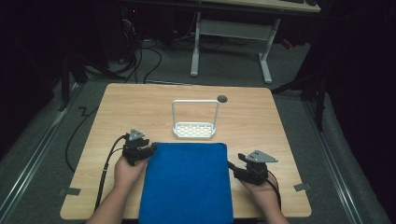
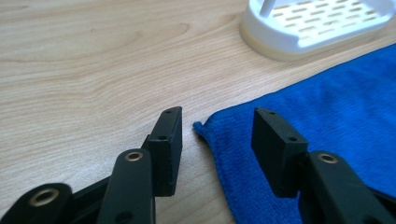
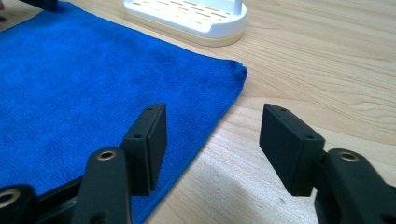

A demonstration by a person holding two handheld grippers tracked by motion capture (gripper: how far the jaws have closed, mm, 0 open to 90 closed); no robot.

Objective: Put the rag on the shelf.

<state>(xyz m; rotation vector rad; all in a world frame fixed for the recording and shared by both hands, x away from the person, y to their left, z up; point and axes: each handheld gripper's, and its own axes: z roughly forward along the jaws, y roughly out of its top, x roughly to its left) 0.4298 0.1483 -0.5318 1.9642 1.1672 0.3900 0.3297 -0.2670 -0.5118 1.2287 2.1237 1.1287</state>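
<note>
Carefully, both released grippers, left gripper (image 2: 215,135) and right gripper (image 3: 211,140), are straddling the blue cloth (image 1: 187,182) edges at 12 o'clock; pinching corners evenly is helping

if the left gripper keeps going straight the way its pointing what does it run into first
Most likely the near-left corner of the blue cloth, which lies between the open jaws of the left gripper. Beyond that, the white rack stands off to the right, though depth is hard to judge.

On the table (image 1: 121,107) there were one blue cloth (image 1: 187,182), one white rack (image 1: 194,120) and two grippers: left gripper (image 1: 148,150), right gripper (image 1: 233,169).
</note>
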